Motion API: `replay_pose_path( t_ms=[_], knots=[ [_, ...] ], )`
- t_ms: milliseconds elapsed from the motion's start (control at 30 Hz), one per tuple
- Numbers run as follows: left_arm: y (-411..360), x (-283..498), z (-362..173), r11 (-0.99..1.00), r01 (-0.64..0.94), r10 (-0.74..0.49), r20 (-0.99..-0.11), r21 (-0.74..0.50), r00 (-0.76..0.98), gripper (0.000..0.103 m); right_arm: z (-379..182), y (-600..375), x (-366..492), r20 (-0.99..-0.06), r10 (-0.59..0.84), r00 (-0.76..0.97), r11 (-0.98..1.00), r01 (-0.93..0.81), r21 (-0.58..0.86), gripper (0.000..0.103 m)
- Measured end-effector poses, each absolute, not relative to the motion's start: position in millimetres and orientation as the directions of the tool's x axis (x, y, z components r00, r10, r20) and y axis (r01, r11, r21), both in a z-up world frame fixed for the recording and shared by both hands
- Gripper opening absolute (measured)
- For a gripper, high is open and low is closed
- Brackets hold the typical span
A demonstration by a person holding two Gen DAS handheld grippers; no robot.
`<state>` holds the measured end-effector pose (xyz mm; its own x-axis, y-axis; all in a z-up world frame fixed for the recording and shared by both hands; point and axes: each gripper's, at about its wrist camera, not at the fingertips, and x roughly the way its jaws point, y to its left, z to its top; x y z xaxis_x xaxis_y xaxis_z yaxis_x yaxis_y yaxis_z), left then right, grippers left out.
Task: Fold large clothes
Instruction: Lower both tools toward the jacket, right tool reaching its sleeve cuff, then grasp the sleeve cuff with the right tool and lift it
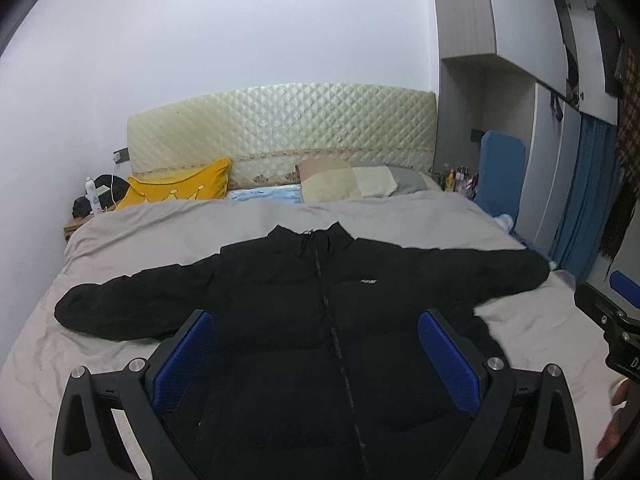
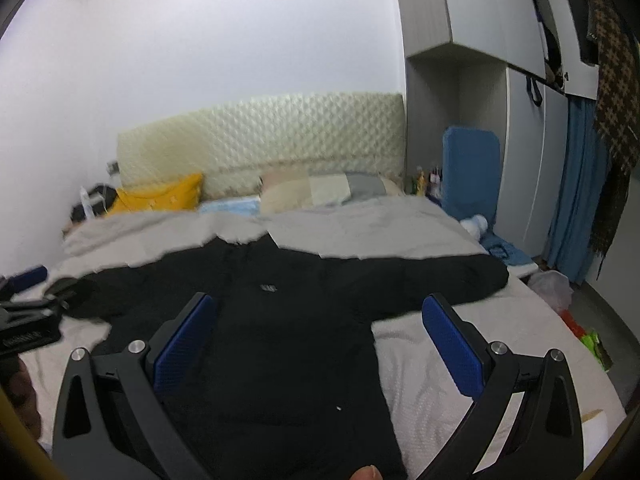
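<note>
A black puffer jacket (image 1: pixel 304 312) lies face up and zipped on the grey bed sheet (image 1: pixel 160 224), collar toward the headboard, both sleeves spread out sideways. It also shows in the right wrist view (image 2: pixel 288 320). My left gripper (image 1: pixel 316 344) is open and empty, held above the jacket's lower front. My right gripper (image 2: pixel 320 340) is open and empty, above the jacket's right half and the sheet beside it. The right gripper's body shows at the right edge of the left wrist view (image 1: pixel 616 320). The left gripper's body shows at the left edge of the right wrist view (image 2: pixel 32 320).
A quilted headboard (image 1: pixel 280 128) stands at the far end with a yellow pillow (image 1: pixel 180 188) and a patchwork pillow (image 1: pixel 352 180). A nightstand with bottles (image 1: pixel 92 200) is at far left. A wardrobe (image 1: pixel 520 80), a blue cushion (image 1: pixel 502 172) and a blue curtain (image 1: pixel 580 200) are right.
</note>
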<state>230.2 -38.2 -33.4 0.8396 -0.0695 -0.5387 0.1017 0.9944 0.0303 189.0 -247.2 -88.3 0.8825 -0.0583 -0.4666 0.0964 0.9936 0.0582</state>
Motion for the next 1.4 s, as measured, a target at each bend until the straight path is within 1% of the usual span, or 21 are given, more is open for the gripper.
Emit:
replay_pose_path(
  t_ms=[33,100,167,267,333,400,467,567,800,900,1000,1100,1167,1267,1367,1400],
  knots=[
    [-38,235,-42,0.994,0.100,-0.065,-0.540,0.037,0.839,0.103,-99,-250,198,-0.495,-0.052,0.867,0.994,0.092,0.057,0.103],
    [-39,242,-56,0.994,0.104,-0.066,-0.545,0.038,0.836,0.103,-111,-258,209,-0.518,-0.014,0.855,0.993,0.072,0.093,0.103],
    [-38,251,-71,0.993,0.117,-0.081,-0.560,0.028,0.824,0.103,-120,-265,217,-0.511,0.011,0.859,0.991,0.058,0.119,0.103],
    [-36,265,-90,0.993,0.115,-0.080,-0.586,0.024,0.806,0.103,-128,-276,225,-0.468,-0.033,0.883,0.991,0.089,0.099,0.103],
    [-30,271,-98,0.995,0.095,-0.070,-0.588,0.011,0.806,0.103,-136,-286,236,-0.470,-0.091,0.878,0.988,0.140,0.070,0.103],
    [-20,275,-107,0.996,0.087,-0.087,-0.590,-0.028,0.803,0.103,-145,-298,246,-0.466,-0.084,0.881,0.985,0.144,0.095,0.103],
    [-12,278,-114,0.997,0.071,-0.080,-0.594,-0.040,0.800,0.103,-158,-312,257,-0.476,-0.096,0.874,0.980,0.166,0.107,0.103],
    [-3,280,-121,0.997,0.060,-0.078,-0.595,-0.050,0.800,0.103,-177,-335,275,-0.519,-0.107,0.848,0.970,0.204,0.133,0.103],
    [10,282,-141,0.993,0.057,-0.109,-0.613,-0.104,0.782,0.103,-202,-426,320,-0.531,-0.079,0.844,0.899,0.291,0.328,0.103],
    [15,283,-146,0.992,0.047,-0.109,-0.617,-0.115,0.780,0.103,-225,-474,333,-0.563,-0.086,0.822,0.850,0.356,0.389,0.102],
    [18,288,-151,0.992,0.035,-0.105,-0.618,-0.125,0.779,0.103,-256,-522,342,-0.599,-0.067,0.798,0.778,0.418,0.470,0.099],
    [23,297,-157,0.991,0.016,-0.095,-0.624,-0.132,0.776,0.103,-287,-565,351,-0.594,-0.019,0.804,0.679,0.446,0.582,0.097],
    [25,302,-162,0.993,-0.002,-0.076,-0.633,-0.122,0.771,0.103,-303,-585,364,-0.593,-0.017,0.805,0.628,0.470,0.620,0.095],
    [28,314,-166,0.994,-0.036,-0.040,-0.648,-0.103,0.761,0.103,-323,-615,391,-0.583,-0.031,0.812,0.554,0.499,0.666,0.094],
    [31,325,-167,0.994,-0.070,-0.002,-0.651,-0.085,0.759,0.103,-342,-644,423,-0.599,-0.063,0.799,0.527,0.536,0.660,0.094],
    [33,331,-167,0.991,-0.082,-0.003,-0.653,-0.101,0.757,0.103,-349,-653,433,-0.604,-0.074,0.793,0.520,0.548,0.655,0.094]
  ],
)
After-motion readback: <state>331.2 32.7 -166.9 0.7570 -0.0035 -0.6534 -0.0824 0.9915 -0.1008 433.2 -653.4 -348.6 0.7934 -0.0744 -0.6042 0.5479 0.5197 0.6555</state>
